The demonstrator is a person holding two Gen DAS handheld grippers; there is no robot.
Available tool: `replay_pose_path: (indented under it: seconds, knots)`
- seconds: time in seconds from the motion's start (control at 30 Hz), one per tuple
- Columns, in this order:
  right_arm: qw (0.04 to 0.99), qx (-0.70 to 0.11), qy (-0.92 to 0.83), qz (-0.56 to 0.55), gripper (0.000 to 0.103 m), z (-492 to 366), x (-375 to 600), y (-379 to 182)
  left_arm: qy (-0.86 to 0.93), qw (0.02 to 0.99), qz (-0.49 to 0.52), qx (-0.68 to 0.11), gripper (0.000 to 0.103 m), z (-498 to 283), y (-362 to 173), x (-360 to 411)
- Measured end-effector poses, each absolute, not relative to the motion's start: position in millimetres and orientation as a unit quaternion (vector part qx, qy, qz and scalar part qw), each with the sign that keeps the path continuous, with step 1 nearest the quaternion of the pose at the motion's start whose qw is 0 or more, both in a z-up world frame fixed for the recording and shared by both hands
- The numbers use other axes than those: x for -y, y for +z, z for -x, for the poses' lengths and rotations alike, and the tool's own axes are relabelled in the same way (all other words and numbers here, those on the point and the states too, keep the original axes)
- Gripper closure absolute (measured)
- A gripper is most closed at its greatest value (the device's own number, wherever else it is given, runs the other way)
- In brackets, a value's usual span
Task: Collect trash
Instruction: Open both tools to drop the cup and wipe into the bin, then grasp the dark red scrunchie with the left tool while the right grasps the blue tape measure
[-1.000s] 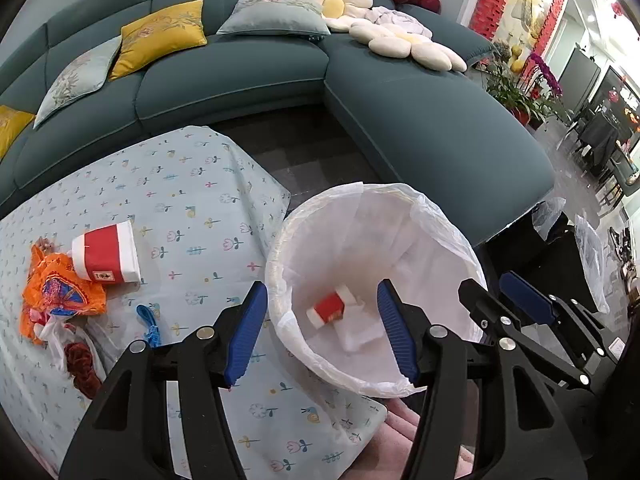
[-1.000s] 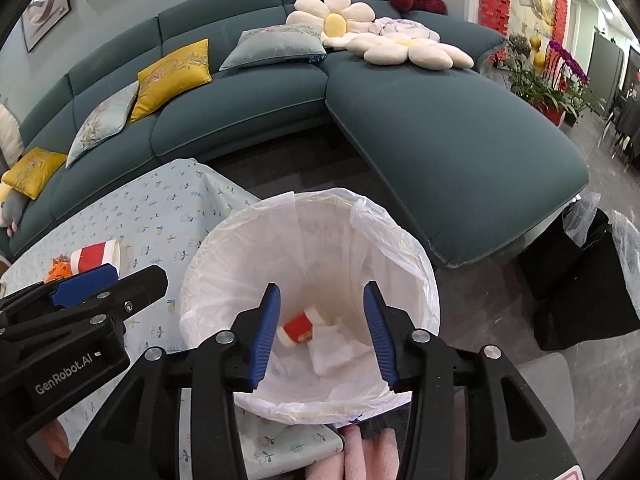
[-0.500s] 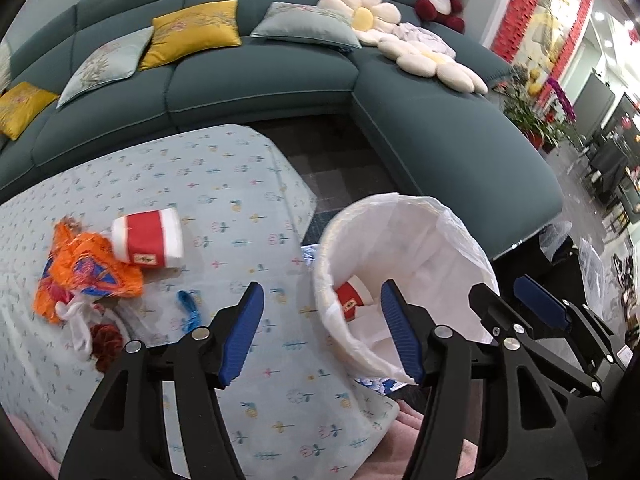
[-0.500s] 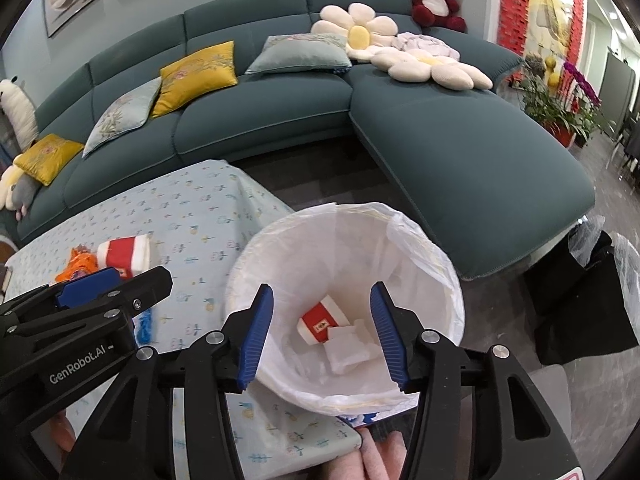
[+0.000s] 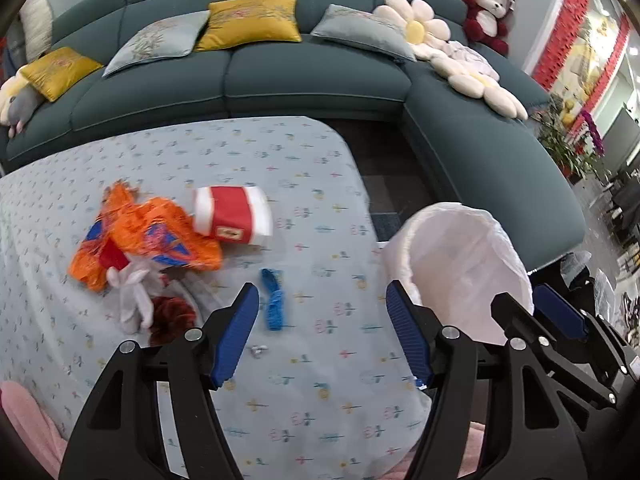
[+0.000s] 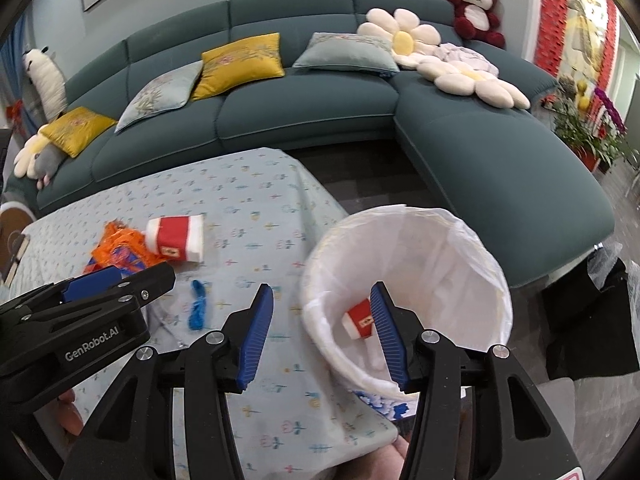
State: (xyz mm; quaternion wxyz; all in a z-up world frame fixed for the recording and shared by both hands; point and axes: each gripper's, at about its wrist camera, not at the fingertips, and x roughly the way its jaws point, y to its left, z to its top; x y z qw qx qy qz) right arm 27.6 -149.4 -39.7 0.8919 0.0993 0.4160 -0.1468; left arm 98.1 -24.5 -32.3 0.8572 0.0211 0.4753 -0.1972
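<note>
**Desk:** Both cameras have swung away from the lined bin toward the littered bench. What does the left wrist view show?

**Photographer:** Beside the bench, the white-lined bin [image 5: 460, 268] now sits at the right of the frame. Left of the bin, on the flowered cloth, lie a red-and-white paper cup [image 5: 234, 220] on its side, an orange wrapper [image 5: 140, 244], a white rag [image 5: 132, 296], something dark red [image 5: 172, 314] I cannot identify, and a blue scrap [image 5: 274, 300] nearest the bin. The left gripper [image 5: 318, 332] hangs empty above the cloth, its fingers still spreading, nothing between them.

**Desk:** And the right wrist view?

**Photographer:** The right gripper [image 6: 322, 332] straddles the bin's near rim, fingers about half apart and holding nothing. Inside the bin rests a second red cup [image 6: 359, 318]. The same cup, wrapper and blue scrap lie left of the bin.

**Desk:** Where does that put the job?

**Photographer:** By my reading, between drops: one load binned, the reach for more beginning. Next, the left gripper must descend over a piece, likely the blue scrap, and pinch it.
</note>
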Motion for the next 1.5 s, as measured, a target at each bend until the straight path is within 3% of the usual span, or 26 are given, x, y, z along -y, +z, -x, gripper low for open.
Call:
replay_pose_path:
  seconds: [0.47, 1.17, 1.33, 1.5]
  knots:
    - [0.89, -0.437, -0.111, -0.074, 0.053, -50, 93, -47, -0.148, 0.856, 0.007, -0.495, 0.038, -112, -53, -50]
    - [0.858, -0.505, -0.063, -0.072, 0.053, -114, 36, -121, -0.117, 0.814, 0.017, -0.569, 0.038, -141, -136, -98]
    - [0.848, -0.521, -0.061, -0.075, 0.054, -126, 37, -137, -0.116, 0.803, 0.027, -0.583, 0.042, -150, -149, -101]
    - [0.839, -0.536, -0.056, -0.076, 0.061, -138, 37, -154, -0.128, 0.798, 0.029, -0.588, 0.057, -152, -153, -100]
